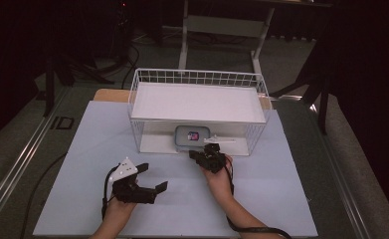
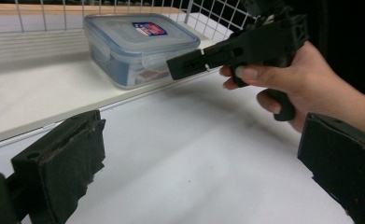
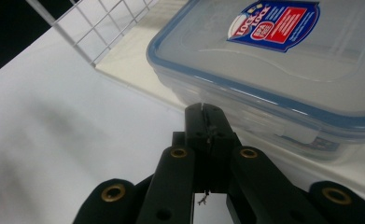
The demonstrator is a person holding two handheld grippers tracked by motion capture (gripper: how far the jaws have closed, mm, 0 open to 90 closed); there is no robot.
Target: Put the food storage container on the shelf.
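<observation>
White wire rack (image 1: 261, 94) w/ shelf board (image 1: 197, 102) stands just beyond right gripper (image 1: 207, 157); pale mat (image 1: 261, 189) under both; desk legs (image 1: 183, 45) far behind.

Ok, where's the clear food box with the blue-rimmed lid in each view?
High view: box centre, on the rack's lower shelf, under the upper shelf.
Left gripper view: box top centre-left, behind the shut right tongs.
Right gripper view: box upper right.
Shared landmark: its blue-and-red lid label.
</observation>
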